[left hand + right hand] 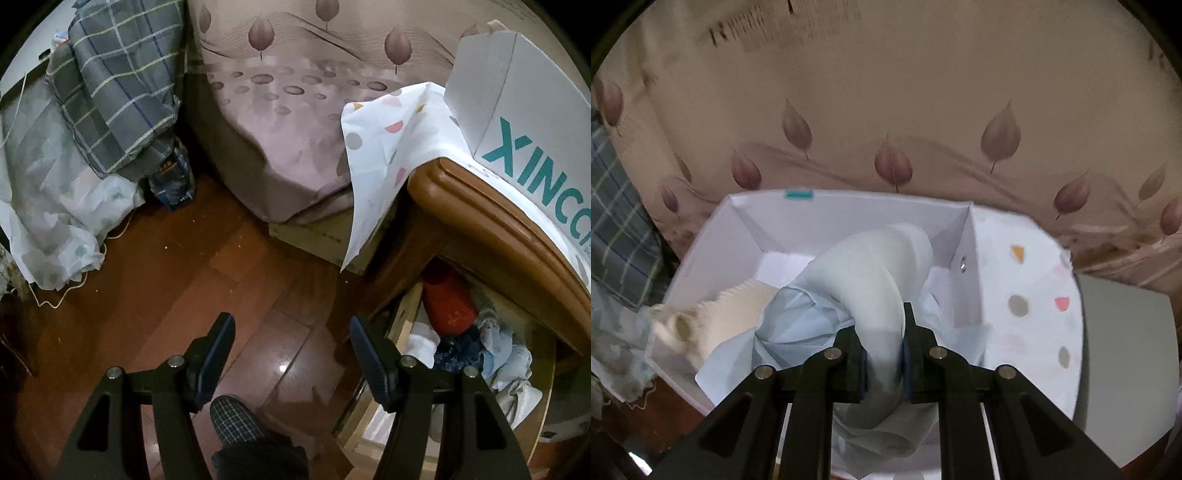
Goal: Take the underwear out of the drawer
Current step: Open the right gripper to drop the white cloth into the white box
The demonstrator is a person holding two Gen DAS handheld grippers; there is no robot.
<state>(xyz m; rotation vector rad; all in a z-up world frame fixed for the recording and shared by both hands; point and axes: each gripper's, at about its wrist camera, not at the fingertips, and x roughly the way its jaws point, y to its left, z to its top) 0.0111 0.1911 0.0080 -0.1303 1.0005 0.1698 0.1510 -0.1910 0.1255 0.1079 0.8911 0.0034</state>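
Note:
In the right wrist view my right gripper (882, 332) is shut on a pale blue piece of underwear (871, 280), bunched and hanging over a white cardboard box (738, 221). A cream ribbed garment (731, 314) lies in the box at the left. In the left wrist view my left gripper (291, 328) stands open over the wooden floor with nothing between its fingers. To its right the open wooden drawer (402, 314) holds a red item (447, 299), a dark blue item (458, 350) and light blue and white clothes (506, 350).
The white box with teal lettering (524, 122) sits on the brown nightstand top (480, 221), on a dotted white cloth (388, 147). A bed with a leaf-patterned sheet (288, 122) lies behind. Plaid bedding (122, 96) is piled at the left. A person's slippered foot (236, 421) is below the left gripper.

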